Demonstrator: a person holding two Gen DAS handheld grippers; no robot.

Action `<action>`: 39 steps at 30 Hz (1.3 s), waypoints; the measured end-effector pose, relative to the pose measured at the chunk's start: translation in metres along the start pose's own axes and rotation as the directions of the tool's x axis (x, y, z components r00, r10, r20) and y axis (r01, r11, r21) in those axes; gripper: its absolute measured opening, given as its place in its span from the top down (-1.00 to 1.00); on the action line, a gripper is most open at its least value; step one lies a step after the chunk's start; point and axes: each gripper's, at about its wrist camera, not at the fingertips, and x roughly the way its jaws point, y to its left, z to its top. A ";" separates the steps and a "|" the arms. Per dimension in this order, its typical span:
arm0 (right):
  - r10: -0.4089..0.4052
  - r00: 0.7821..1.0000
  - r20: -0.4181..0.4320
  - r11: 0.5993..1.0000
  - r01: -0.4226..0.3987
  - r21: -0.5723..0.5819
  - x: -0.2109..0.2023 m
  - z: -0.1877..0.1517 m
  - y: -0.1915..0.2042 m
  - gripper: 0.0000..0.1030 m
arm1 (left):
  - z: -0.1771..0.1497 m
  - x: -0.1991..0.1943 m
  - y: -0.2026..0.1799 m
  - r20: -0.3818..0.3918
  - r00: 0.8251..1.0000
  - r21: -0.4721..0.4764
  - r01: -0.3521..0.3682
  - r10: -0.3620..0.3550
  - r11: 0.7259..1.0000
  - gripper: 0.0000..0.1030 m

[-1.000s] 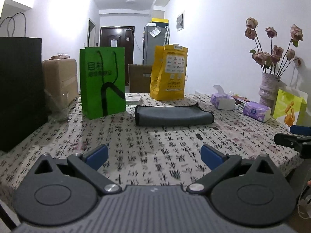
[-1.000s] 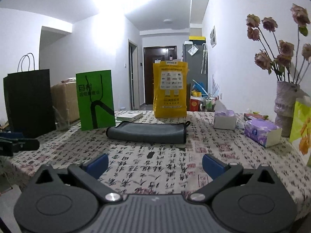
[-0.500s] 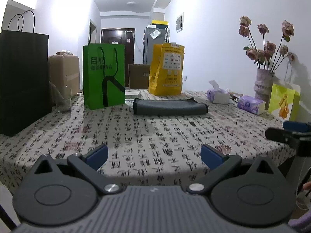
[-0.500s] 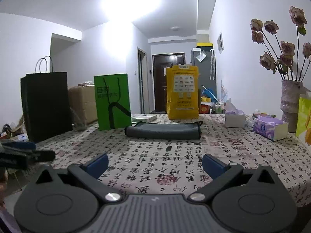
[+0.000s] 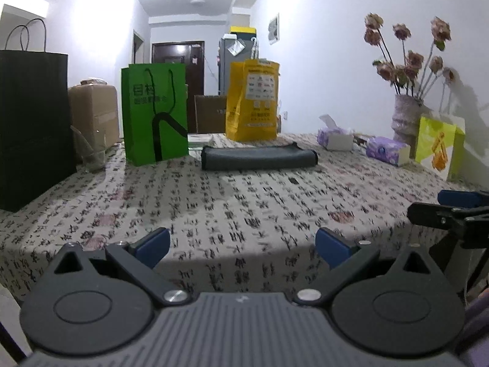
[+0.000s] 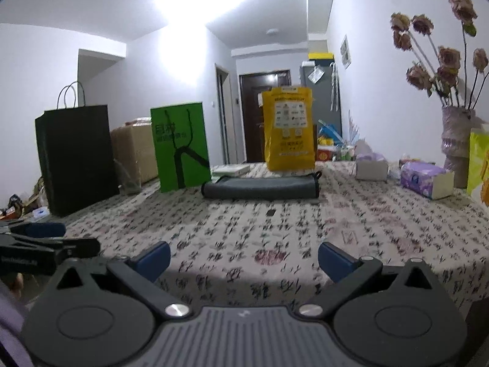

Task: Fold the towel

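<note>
A dark grey towel (image 5: 258,159), folded into a long flat bundle, lies across the middle of the table; it also shows in the right wrist view (image 6: 259,188). My left gripper (image 5: 243,246) is open and empty, held off the table's near edge, far from the towel. My right gripper (image 6: 244,260) is open and empty, also at the near edge. Each gripper shows in the other's view: the right one (image 5: 452,211) at the right, the left one (image 6: 39,244) at the left.
The table wears a cloth printed with black characters (image 5: 244,211). A black bag (image 5: 30,128), a box (image 5: 94,116), a glass (image 5: 90,159), a green bag (image 5: 154,113) and a yellow bag (image 5: 252,104) stand behind. Tissue boxes (image 5: 388,150), a vase of flowers (image 5: 406,116) and a lime bag (image 5: 437,143) line the right.
Both grippers have pulled back from over the table and dropped lower, to its near edge. The towel has not moved. Both stay open.
</note>
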 end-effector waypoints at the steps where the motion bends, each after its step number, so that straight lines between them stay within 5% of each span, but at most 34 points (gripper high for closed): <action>1: 0.002 1.000 -0.007 1.000 -0.002 -0.005 -0.001 -0.001 0.001 -1.00 | -0.002 -0.002 0.000 -0.004 1.000 0.003 0.003 -0.003 1.000 -1.00; 39: -0.013 1.000 -0.002 0.998 0.013 -0.065 -0.013 -0.002 0.013 -1.00 | -0.008 -0.008 -0.003 -0.037 0.999 0.021 -0.017 0.017 1.000 -1.00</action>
